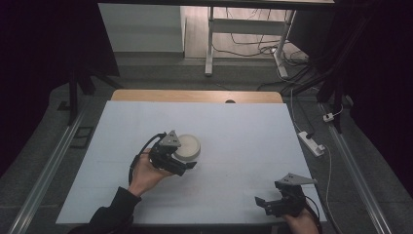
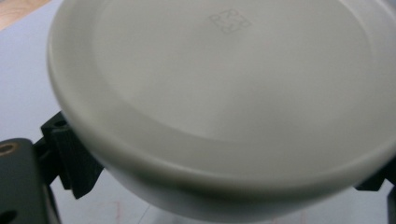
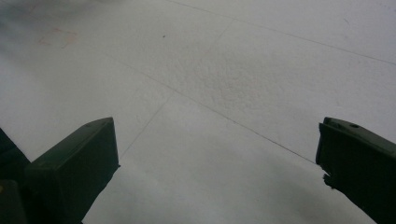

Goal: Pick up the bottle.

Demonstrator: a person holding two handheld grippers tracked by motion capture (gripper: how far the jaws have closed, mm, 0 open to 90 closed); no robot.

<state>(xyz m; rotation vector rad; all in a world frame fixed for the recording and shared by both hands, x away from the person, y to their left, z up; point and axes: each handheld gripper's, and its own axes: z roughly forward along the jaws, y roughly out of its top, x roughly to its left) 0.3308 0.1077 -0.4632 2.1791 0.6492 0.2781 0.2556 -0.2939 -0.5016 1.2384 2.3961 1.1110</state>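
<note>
A white round bowl [image 1: 189,146] rests a little left of the centre of the white table [image 1: 234,126]. My left gripper [image 1: 178,158] reaches it from the near left, held by a hand in a dark sleeve. In the left gripper view the bowl [image 2: 224,84] is very close, with a faint square mark on its flat face. My left gripper [image 2: 224,179] has one black jaw on each side under the bowl's rim, shut on it. My right gripper [image 1: 267,204] hovers low at the table's near right corner, open; its jaws [image 3: 217,158] stand wide apart over bare table.
A wooden strip [image 1: 195,95] borders the table's far edge. A white power strip [image 1: 311,143] and cables lie on the floor to the right. A desk frame [image 1: 243,34] stands beyond the table. Metal rails run along both sides.
</note>
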